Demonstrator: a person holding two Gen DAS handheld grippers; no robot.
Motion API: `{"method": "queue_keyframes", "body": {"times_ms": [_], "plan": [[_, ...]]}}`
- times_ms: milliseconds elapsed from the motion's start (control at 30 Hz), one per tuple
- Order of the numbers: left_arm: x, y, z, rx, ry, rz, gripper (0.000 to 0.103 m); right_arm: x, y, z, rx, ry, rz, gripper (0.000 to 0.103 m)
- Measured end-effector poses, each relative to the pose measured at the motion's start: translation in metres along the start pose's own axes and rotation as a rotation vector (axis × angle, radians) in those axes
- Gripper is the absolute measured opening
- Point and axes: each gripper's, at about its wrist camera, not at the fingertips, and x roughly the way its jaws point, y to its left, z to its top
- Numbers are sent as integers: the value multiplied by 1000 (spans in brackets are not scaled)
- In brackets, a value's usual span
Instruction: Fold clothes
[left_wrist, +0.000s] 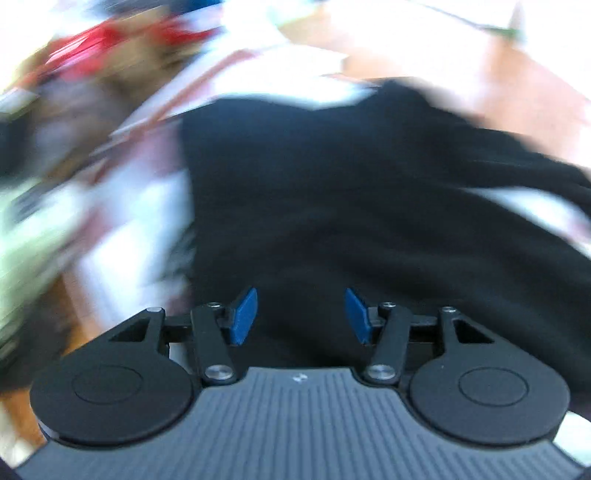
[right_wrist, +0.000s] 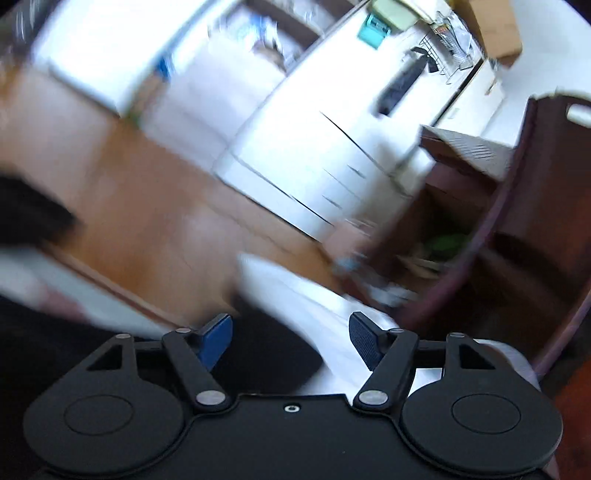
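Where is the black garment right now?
In the left wrist view the black garment fills the centre and right, directly ahead of the open left gripper, on a white surface.

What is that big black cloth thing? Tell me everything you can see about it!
The black garment is a soft, dark piece of clothing, and it looks thick, though the picture is blurry. It lies spread out and rumpled with broad folds on a white surface, filling most of the left wrist view. I cannot tell what sort of garment it is. The left gripper is above it with its jaws open, gripping nothing. A dark edge of it seems to show in the right wrist view too.
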Motion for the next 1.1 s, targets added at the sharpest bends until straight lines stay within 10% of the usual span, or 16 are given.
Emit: {"method": "queue_keyframes", "body": {"times_ms": [133,333,467,633,1000,1100], "plan": [[8,64,-11,-192,-13,109,53,-15,20,15,106,49,421,76],[28,82,-41,-426,57,-126,57,-33,83,24,66,179,967,74],[58,63,-33,-323,93,-119,83,-40,133,30,-27,252,1178,75],[89,53,-28,-332,188,-97,87,-51,167,25,-193,285,1233,75],[98,19,-44,-298,166,6,89,-33,179,-18,-136,448,1136,76],[91,10,-47,-313,111,20,60,-40,180,-17,-162,415,1134,76]]}}
